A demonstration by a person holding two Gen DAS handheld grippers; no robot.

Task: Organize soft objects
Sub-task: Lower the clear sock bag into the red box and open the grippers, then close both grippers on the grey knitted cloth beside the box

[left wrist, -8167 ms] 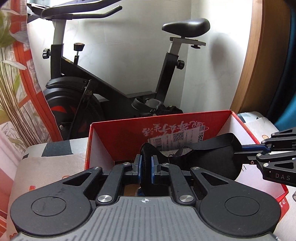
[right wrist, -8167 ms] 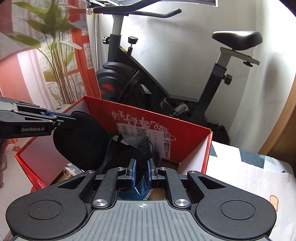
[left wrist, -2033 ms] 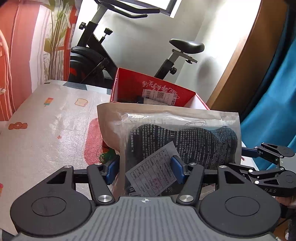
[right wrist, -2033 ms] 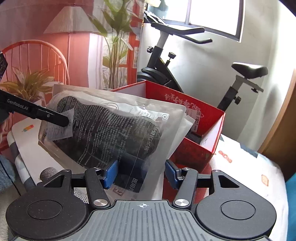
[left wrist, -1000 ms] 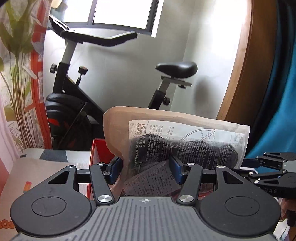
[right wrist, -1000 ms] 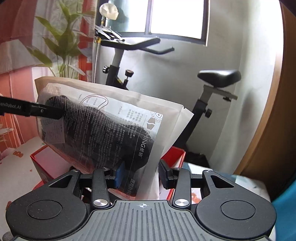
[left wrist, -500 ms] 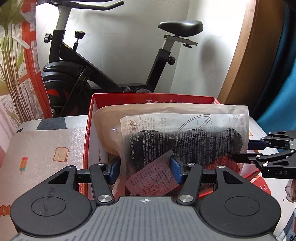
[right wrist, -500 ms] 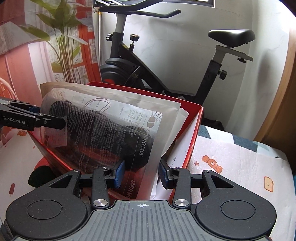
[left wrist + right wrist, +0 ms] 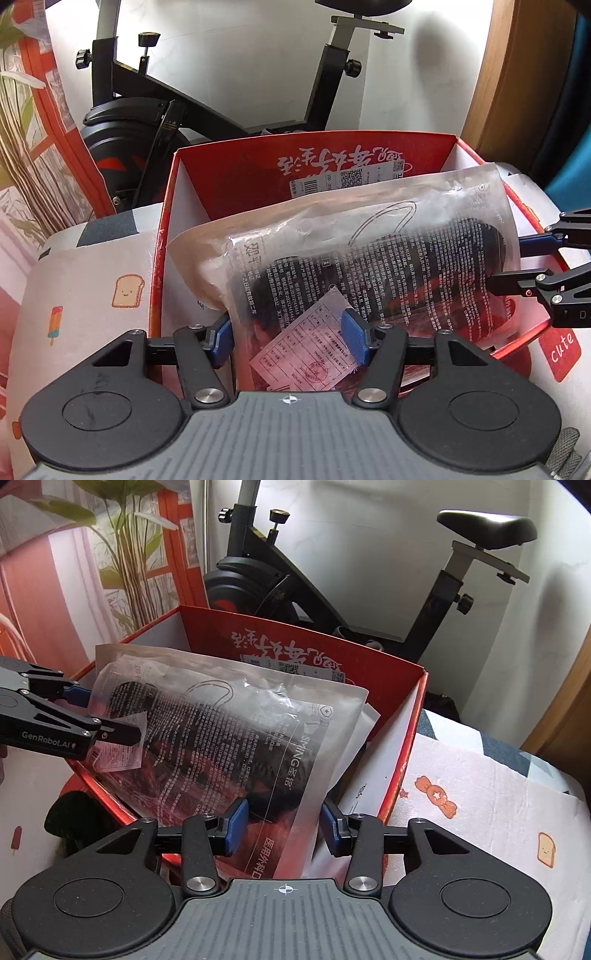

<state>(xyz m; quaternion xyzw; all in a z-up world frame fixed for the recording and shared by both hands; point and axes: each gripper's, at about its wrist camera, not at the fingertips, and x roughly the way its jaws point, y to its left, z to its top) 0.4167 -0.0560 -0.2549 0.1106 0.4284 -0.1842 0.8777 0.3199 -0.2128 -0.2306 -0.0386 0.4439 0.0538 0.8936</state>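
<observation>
One red box (image 9: pixel 369 155), one clear packet (image 9: pixel 388 251), one exercise bike (image 9: pixel 314 590), two grippers.

The red box's (image 9: pixel 314 173) floor is being hidden by the clear packet (image 9: pixel 369 254), whose print is being blurred.

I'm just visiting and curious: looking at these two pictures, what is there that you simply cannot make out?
- Left view: the red box floor is hidden by the plastic packet.
- Both views: the dark item sealed in the packet is obscured by print and glare.
- Right view: the dark round thing outside the box is cut off by the right gripper.
- Left view: the exercise bike seat is cropped at the top.
</observation>
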